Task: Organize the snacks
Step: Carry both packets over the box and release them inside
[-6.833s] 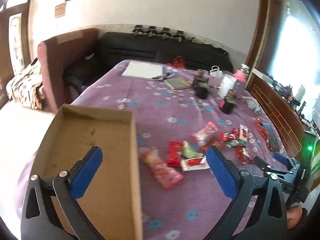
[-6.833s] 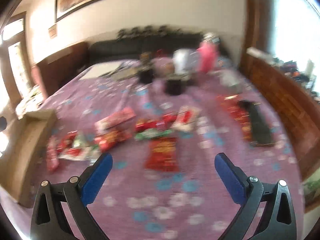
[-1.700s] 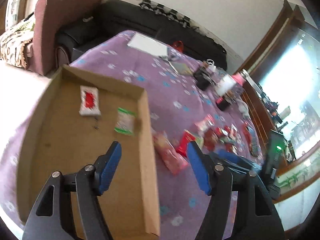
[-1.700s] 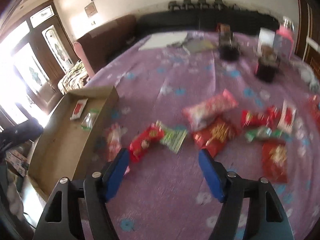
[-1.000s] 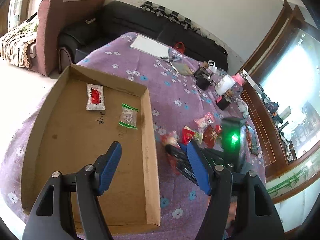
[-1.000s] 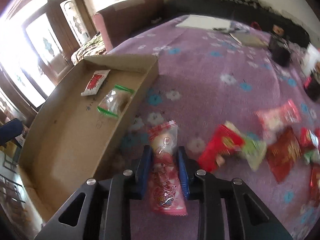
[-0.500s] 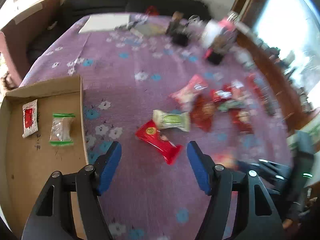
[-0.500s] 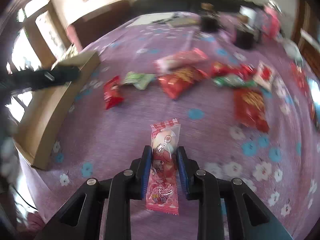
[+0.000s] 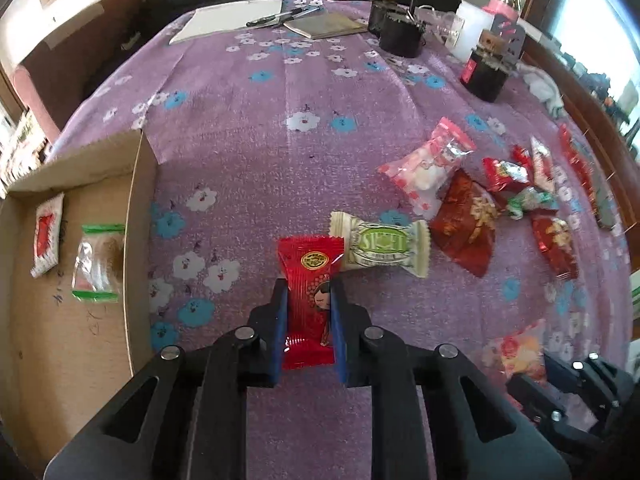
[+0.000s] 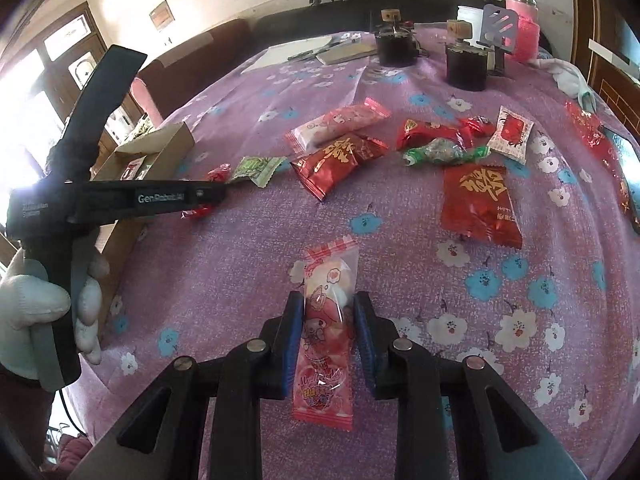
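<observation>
Left wrist: left tool [image 9: 308, 312] clamps glossy red snack packet [image 9: 310, 280]; right tool [image 10: 329, 320] grips pink cartoon packet [image 10: 328, 320]

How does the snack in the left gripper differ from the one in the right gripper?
The red packet in the left gripper is opaque, with a gold round seal; the pink packet in the right gripper is partly see-through, with a cartoon figure. The red packet is short and broad; the pink packet is long and narrow. Both are clamped between blue pads, pointing forward.

Red snack packet [image 9: 310, 300] pinched, on purple cloth beside cardboard tray [image 9: 138, 216]. Pink packet [image 10: 328, 332] pinched too. Others scattered loose.
</observation>
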